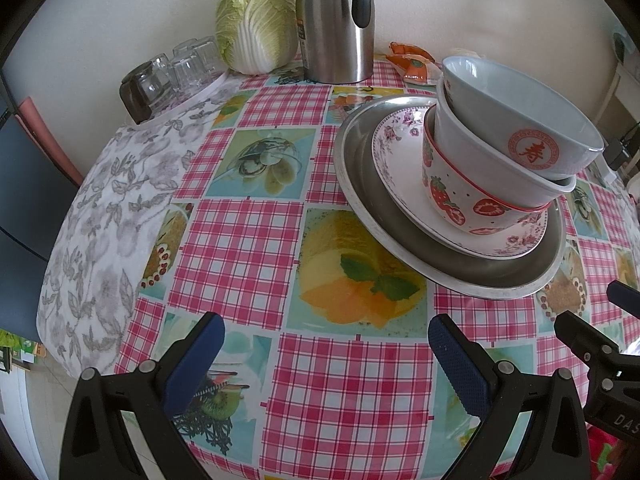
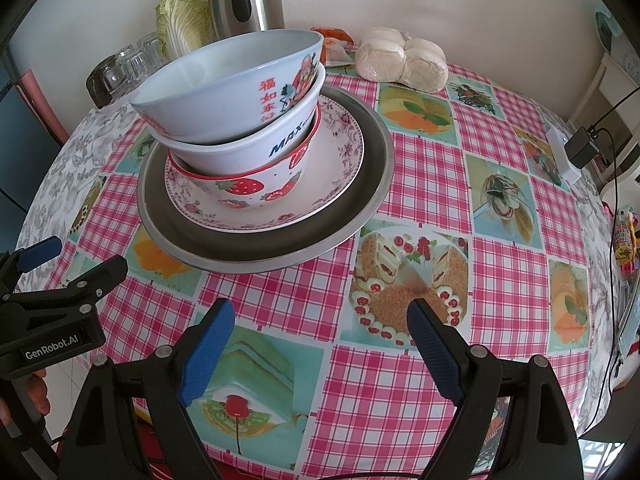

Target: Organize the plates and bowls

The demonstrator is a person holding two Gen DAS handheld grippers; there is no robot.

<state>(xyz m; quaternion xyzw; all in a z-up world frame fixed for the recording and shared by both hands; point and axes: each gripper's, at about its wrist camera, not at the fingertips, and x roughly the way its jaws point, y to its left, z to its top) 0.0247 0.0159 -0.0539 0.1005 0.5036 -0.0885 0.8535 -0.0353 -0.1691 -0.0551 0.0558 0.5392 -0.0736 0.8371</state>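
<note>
Both grippers, the left gripper (image 1: 326, 344) and the right gripper (image 2: 320, 330), hang wide open and hold nothing, because the bowls (image 2: 228, 92) already sit stacked on the plates (image 2: 344, 152) just ahead of them, big dishes under small ones.

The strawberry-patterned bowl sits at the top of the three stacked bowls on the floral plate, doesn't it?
Not quite: the strawberry-patterned bowl sits at the bottom of the three, directly on the floral plate; the pale blue bowl is on top. The right wrist view shows it.
</note>
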